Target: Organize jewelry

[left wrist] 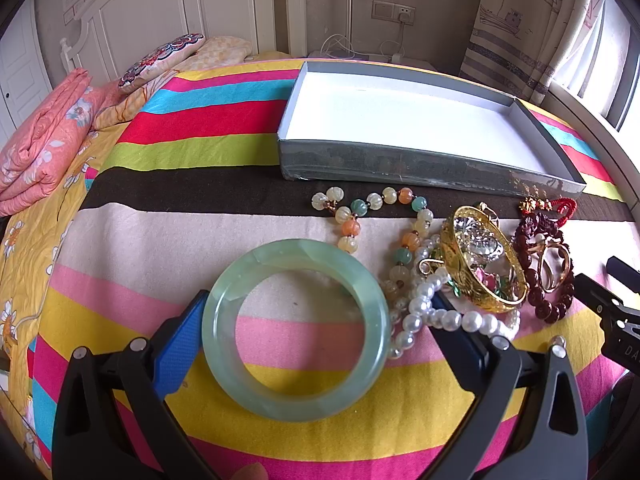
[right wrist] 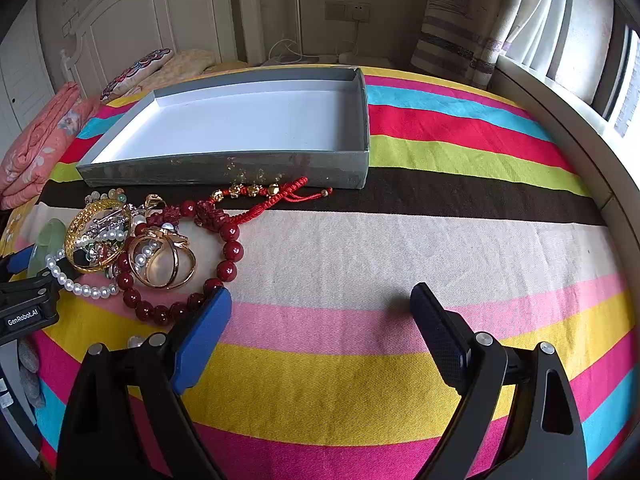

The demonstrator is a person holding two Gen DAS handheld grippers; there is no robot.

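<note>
A: Left gripper (left wrist: pixel 316 330): jaws spread wide around the jade bangle (left wrist: pixel 296 330), which lies flat on the striped bedspread (left wrist: pixel 160 240). Blue pad at 9 o'clock touches its rim; contact at 3 o'clock hidden by the pearl strand (left wrist: pixel 440 316).

B: Right gripper (right wrist: pixel 320 320): jaws spread, nothing between. Left pad touches the red bead bracelet (right wrist: pixel 228 248).

A: Count: 1 grey box (left wrist: pixel 420 168) at 12 o'clock, 1 gold bangle (left wrist: pixel 484 264), 1 pastel bead strand (left wrist: pixel 376 200).

B: Small pieces inside the gold bangle too tangled to count.
</note>
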